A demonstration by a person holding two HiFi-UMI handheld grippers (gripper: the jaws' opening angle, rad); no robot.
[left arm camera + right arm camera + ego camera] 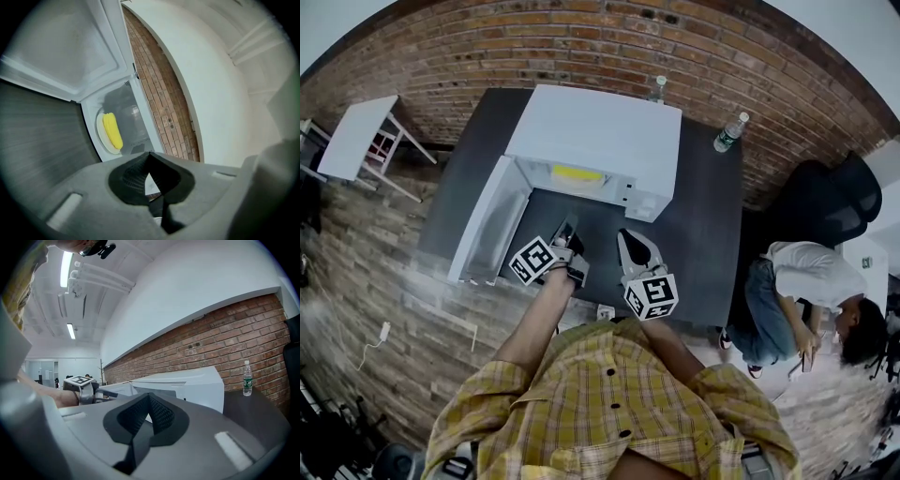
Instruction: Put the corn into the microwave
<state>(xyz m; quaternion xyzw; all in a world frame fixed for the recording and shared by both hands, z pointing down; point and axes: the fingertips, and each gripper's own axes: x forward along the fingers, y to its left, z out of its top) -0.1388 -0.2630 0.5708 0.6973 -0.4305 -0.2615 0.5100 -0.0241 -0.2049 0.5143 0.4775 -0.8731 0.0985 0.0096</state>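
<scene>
The yellow corn [577, 173] lies inside the white microwave [600, 131], whose door [487, 220] hangs open to the left. In the left gripper view the corn [112, 130] rests on a white plate [102, 140] in the cavity, well ahead of the jaws. My left gripper [568, 231] hovers in front of the opening, shut with nothing in it; its tips [150, 153] meet. My right gripper [632, 246] is beside it over the dark table, also shut and empty [149, 395]. The right gripper view shows the microwave [187, 385] from the side.
The microwave stands on a dark table [703, 225]. Two water bottles [729, 132] [657, 89] stand at its back edge by the brick wall. A person [806, 281] sits at the right near a black chair [825, 202]. A white side table [356, 136] stands at the left.
</scene>
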